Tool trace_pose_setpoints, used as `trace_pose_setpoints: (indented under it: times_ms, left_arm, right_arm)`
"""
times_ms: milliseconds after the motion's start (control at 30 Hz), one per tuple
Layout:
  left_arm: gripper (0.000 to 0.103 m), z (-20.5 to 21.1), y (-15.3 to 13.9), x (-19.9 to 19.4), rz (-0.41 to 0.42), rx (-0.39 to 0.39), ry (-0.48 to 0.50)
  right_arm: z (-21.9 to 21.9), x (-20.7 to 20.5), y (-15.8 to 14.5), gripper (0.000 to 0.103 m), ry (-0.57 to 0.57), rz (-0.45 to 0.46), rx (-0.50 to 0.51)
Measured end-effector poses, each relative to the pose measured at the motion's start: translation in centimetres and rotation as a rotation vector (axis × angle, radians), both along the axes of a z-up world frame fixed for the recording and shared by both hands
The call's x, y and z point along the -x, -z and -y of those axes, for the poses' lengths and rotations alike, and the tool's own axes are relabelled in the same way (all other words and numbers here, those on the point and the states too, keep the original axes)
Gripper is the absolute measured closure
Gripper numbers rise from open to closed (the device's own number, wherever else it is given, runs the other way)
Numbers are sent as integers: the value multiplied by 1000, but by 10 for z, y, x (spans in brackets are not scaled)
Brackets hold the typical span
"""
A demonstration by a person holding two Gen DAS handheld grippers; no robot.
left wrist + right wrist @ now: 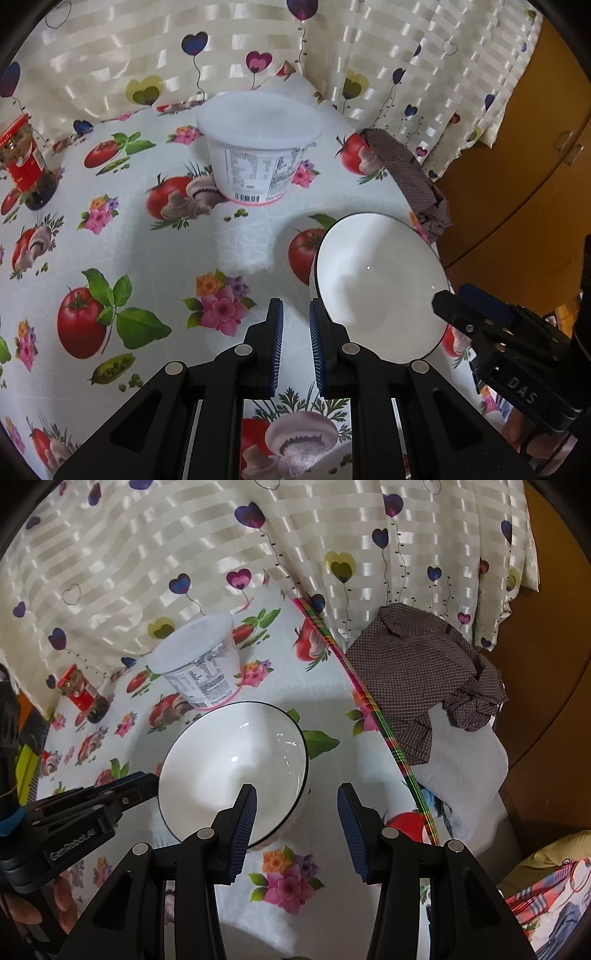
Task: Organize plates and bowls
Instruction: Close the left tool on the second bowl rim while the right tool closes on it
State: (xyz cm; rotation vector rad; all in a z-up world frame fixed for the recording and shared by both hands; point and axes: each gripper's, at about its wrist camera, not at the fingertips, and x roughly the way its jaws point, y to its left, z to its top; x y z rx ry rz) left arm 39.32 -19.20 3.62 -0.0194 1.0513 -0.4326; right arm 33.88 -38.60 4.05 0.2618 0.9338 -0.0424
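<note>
Left gripper (pixel 295 314) nearly shut, empty, beside the bowl (pixel 376 288) – right gripper (pixel 297 801) half-open astride its rim – off-centre closing could tip it.

Desk (pixel 155 254) w/ veg-print cloth: white bowl (pixel 376 291) near right edge, lidded tub (pixel 258 147) behind it, red-label jar (pixel 26 162) far left, checked cloth (pixel 410 177) over edge.

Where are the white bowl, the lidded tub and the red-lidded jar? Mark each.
white bowl (pixel 236 760), right wrist view, inside bottom.
lidded tub (pixel 258 118), left wrist view, lid top.
red-lidded jar (pixel 26 166), left wrist view, red label.
</note>
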Motion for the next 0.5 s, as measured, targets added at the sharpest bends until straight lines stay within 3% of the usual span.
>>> trace_pose_setpoints:
  times_ms: [267, 333, 500]
  left_arm:
    - [88, 9, -2, -2, -1, 24, 32]
    - [88, 12, 3, -4, -15, 24, 36]
    - [88, 16, 9, -7, -32, 31, 41]
  right_arm:
    - [2, -10, 10, 58, 3, -25, 9]
    - [2, -11, 12, 67, 3, -28, 17]
    - [3, -16, 16, 76, -8, -32, 7]
